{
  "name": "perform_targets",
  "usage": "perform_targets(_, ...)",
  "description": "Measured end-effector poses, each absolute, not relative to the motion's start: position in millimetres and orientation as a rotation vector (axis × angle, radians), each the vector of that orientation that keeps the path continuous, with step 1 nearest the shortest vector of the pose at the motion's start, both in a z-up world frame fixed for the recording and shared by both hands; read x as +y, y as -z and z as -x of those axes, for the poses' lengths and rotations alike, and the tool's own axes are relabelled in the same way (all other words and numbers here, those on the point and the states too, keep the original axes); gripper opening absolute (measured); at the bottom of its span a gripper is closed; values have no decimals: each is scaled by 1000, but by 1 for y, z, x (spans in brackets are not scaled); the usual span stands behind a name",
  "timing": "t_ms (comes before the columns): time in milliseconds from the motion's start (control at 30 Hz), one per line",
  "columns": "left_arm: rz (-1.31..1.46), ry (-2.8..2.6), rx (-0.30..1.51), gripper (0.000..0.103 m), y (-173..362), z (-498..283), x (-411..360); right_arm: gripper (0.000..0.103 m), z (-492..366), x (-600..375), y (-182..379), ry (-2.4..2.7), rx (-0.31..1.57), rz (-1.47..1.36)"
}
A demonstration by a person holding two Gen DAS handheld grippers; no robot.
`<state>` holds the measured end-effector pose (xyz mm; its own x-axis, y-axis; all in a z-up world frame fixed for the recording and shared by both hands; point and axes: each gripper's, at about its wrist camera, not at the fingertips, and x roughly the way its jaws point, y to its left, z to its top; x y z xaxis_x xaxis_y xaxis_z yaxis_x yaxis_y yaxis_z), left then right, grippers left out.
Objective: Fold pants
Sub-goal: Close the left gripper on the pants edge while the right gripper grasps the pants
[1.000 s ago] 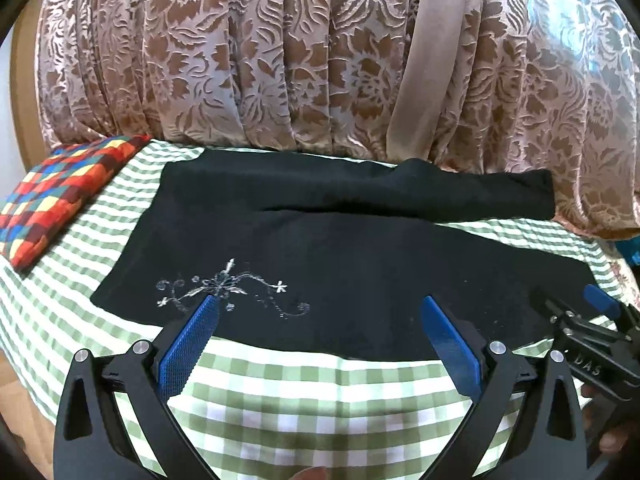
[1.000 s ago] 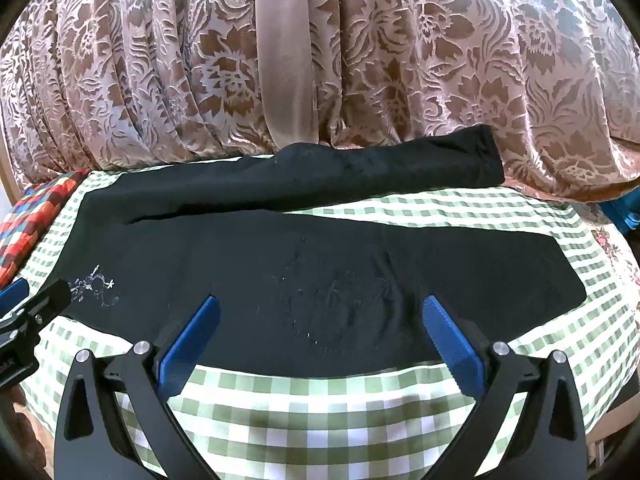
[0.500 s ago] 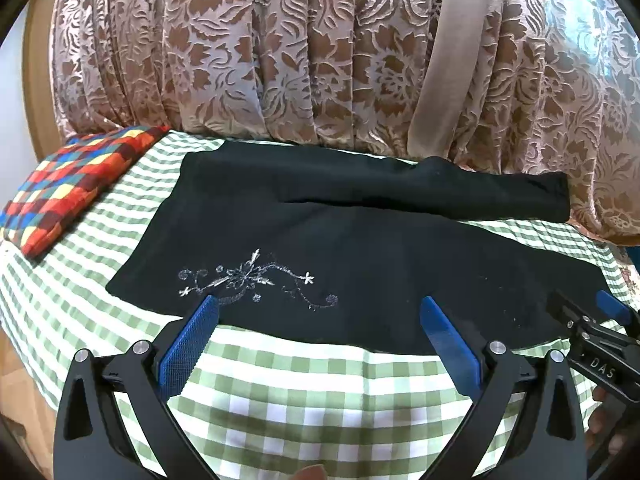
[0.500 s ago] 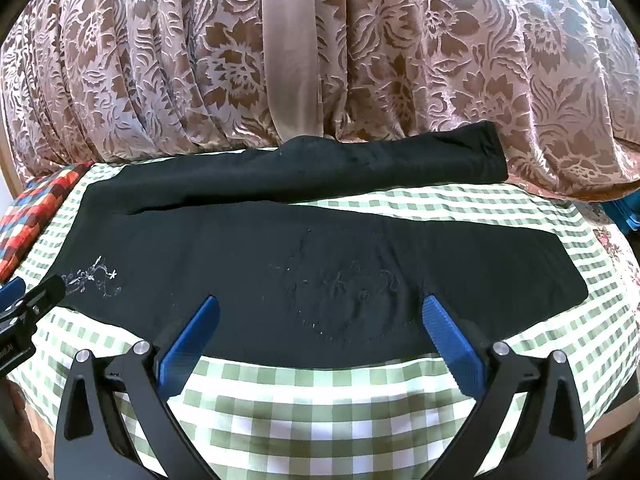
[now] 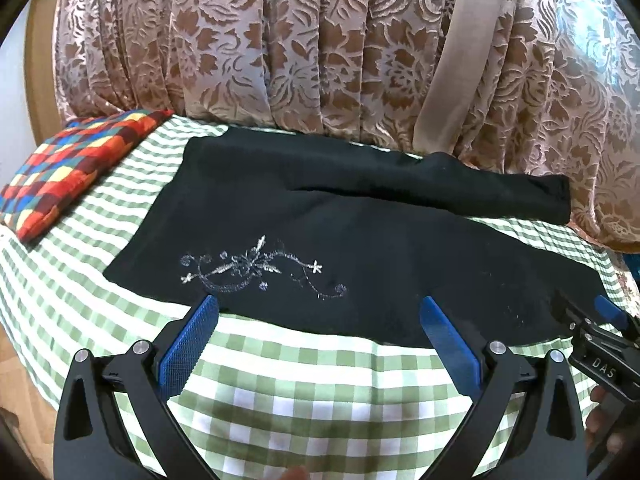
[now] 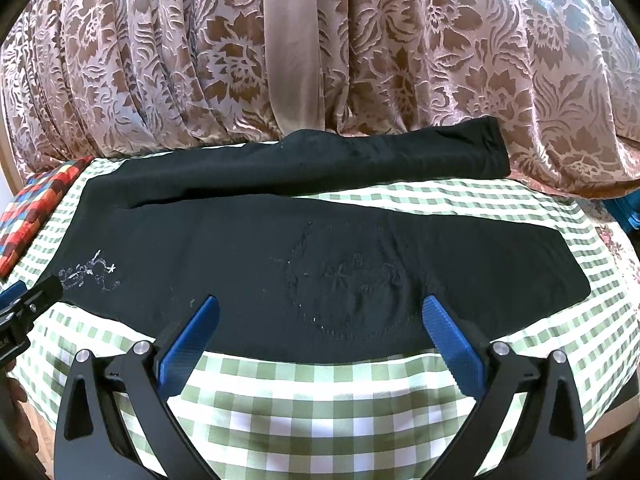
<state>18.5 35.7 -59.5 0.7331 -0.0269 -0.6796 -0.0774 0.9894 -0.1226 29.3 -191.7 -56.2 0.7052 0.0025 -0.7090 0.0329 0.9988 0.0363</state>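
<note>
Both sets of jaws stand wide, holding nothing. The left gripper hangs over the near hem of the black pants, its blue pads on either side of the silver floral embroidery. The right gripper hovers further along the same edge, by a fainter stitched motif (hardly visible from the left camera).

The pants lie flat, spread lengthwise across the green-checked cloth, one leg lying against the brown floral curtain at the back. Only the left view shows the whole multicoloured checked cushion beside the pants; the right view catches just its corner, plus the far leg's end.
</note>
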Motion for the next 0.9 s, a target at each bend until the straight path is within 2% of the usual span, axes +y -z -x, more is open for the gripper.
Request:
perform_targets(200, 285, 10, 845, 100, 81, -26, 60, 101, -32, -196, 61, 13, 810, -59)
perform_targets(367, 398, -60, 849, 100, 93, -24, 106, 101, -33, -204, 66, -26, 834, -115)
perform_targets(467, 451, -113, 818, 100, 95, -17, 140, 101, -33, -216, 72, -90, 866, -192)
perform_targets(667, 659, -191, 877, 100, 111, -23, 208, 101, -26, -260, 87, -185, 929, -393)
perform_targets(700, 696, -198, 869, 98, 113, -24, 216, 101, -24, -267, 88, -182, 937, -414)
perform_targets(767, 756, -224, 866, 84, 117, -30, 230, 101, -20, -286, 93, -170, 951, -459)
perform_targets(900, 791, -243, 892, 75, 129, -45, 234, 101, -5, -343, 106, -80, 973, -614)
